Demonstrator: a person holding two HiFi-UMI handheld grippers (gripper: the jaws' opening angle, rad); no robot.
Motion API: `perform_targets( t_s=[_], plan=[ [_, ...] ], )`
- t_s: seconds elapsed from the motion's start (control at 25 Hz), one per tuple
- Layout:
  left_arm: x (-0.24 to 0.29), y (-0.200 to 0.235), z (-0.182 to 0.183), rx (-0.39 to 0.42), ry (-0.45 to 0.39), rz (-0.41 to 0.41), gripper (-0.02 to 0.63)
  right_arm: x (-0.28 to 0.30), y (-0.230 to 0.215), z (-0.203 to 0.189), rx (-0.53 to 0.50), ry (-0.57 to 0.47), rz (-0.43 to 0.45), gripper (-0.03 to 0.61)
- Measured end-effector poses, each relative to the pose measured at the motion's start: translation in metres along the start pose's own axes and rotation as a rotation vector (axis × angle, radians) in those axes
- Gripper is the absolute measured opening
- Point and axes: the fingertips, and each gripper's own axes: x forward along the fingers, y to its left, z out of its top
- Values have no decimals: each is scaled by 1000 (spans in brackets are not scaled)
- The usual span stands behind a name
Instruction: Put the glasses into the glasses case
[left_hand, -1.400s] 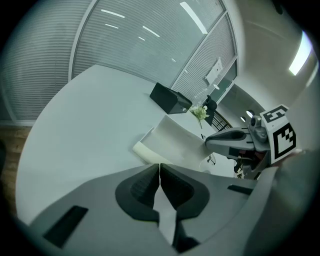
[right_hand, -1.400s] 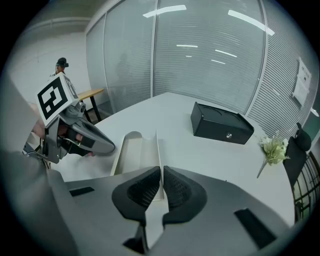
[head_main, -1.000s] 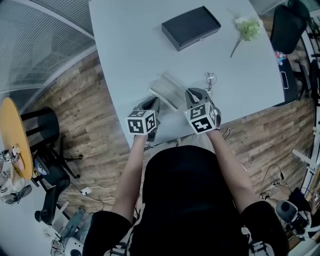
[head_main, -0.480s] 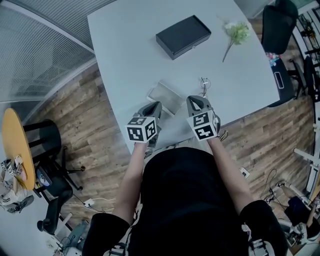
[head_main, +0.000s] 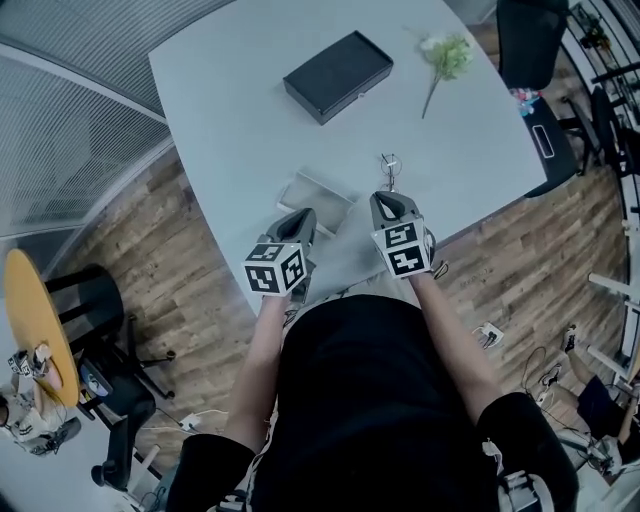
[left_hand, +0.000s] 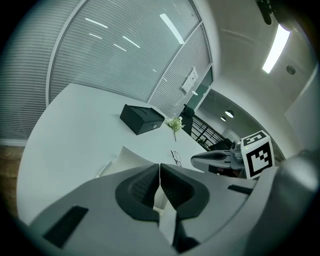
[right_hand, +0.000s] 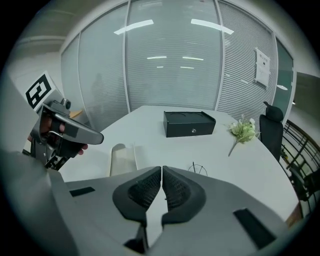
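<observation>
Glasses are lying on the white table just ahead of the right gripper, a little apart from the pale glasses case, which is sitting open in front of the left gripper. Both grippers are hovering by the table's near edge with their jaws pressed together and nothing between them, so the pick-up is not yet happening. The biggest risk, as I am judging it, is the case: it is looking light and is resting on a smooth top, so a frame being pushed into it could be sending it skidding or tipping unless the left gripper is steadying it. Next is the approach, since jaws coming down without spreading first would only be shoving the thin wire frame across the table, possibly toward the edge. Smaller still, a pinch landing on a lens instead of the bridge or an arm could be slipping, and an arm could be catching on the case's rim. Around all this, glass walls with blinds are curving round a wide room, and a wood floor is showing beneath the table. A dark office chair is standing at the far corner. Farther back on the table, a black box is sitting well apart from the case, and a small flower sprig is lying beside it.
</observation>
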Motion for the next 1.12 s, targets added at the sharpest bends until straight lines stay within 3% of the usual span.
perform_targets(
  t_s=[0.6,1.12],
  plan=[
    [23,-7,-14,13,101,-19,25,27,-79,-39,222,82,-152,72],
    [37,-9,-28,20,183,-28,25,65,-96,-53,365,112,-168,84]
  ],
)
